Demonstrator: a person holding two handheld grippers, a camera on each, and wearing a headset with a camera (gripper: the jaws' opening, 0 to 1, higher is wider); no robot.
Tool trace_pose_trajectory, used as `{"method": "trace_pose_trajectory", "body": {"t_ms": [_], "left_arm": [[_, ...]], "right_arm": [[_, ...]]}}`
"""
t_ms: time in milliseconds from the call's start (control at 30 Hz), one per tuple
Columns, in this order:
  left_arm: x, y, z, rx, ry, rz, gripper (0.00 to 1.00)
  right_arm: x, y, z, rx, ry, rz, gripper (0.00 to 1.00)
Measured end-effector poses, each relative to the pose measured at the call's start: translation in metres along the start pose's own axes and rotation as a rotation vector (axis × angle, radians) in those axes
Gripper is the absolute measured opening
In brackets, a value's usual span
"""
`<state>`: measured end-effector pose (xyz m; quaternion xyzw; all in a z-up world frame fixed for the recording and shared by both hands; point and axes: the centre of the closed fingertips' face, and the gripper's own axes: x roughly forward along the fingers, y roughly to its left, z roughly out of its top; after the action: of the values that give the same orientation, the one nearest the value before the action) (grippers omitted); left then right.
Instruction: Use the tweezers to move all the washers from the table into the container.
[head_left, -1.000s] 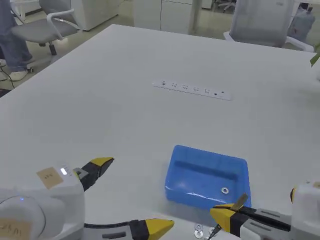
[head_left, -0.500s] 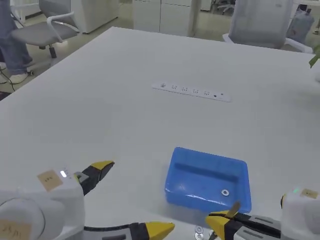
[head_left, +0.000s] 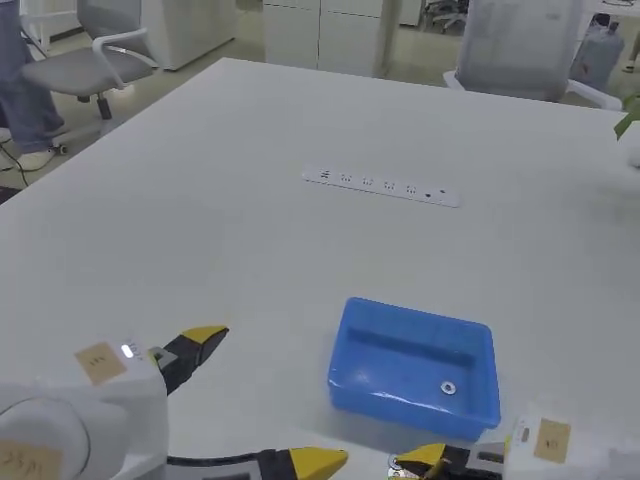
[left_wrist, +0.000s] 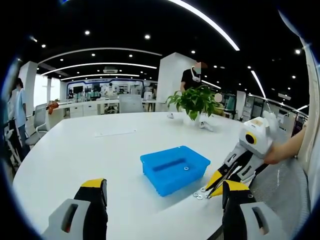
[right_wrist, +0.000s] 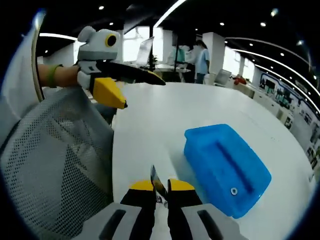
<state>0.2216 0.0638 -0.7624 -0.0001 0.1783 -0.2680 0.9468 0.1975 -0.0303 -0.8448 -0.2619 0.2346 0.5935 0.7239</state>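
Right hand-held gripper (right_wrist: 160, 187) clenched on thin metal tweezers (right_wrist: 155, 178), left hand-held gripper (left_wrist: 164, 185) released, one steel washer (head_left: 448, 387) in blue plastic container (head_left: 400, 402), loose washers (left_wrist: 198, 195) seemingly just beside it

Bright blue container (head_left: 415, 365) with a silver washer (head_left: 448, 387), on a plain white worktop (head_left: 250, 200); left tool (head_left: 265, 398) and right tool (right_wrist: 160, 187) are white with yellow-and-black tips; dull metallic tweezers (right_wrist: 156, 180); white power strip (head_left: 380, 186) with dark markings

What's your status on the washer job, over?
Left tongs open, empty. Right tongs shut on tweezers, tips by loose washers on table. One washer in blue container. Nothing in between.
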Motion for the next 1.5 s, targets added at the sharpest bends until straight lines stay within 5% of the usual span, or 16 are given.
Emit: {"method": "trace_pose_trajectory", "body": {"t_ms": [33,167,367,467,1500], "left_arm": [[0.000,0.000,0.000,0.000,0.000,0.000,0.98],[0.000,0.000,0.000,0.000,-0.001,-0.001,0.98],[-0.001,0.000,0.001,-0.005,-0.007,-0.002,0.97],[-0.001,0.000,0.002,-0.006,-0.010,0.000,0.97],[-0.001,-0.002,-0.001,-0.008,0.000,-0.016,0.96]], "right_arm": [[0.000,-0.001,0.005,-0.024,-0.027,-0.019,0.04],[0.001,-0.009,0.006,0.071,-0.035,-0.026,0.02],[-0.001,-0.033,0.004,0.479,-0.149,-0.025,0.00],[-0.005,-0.037,0.000,0.581,-0.173,-0.017,0.00],[-0.004,-0.030,0.004,0.479,-0.158,-0.014,0.04]]}}
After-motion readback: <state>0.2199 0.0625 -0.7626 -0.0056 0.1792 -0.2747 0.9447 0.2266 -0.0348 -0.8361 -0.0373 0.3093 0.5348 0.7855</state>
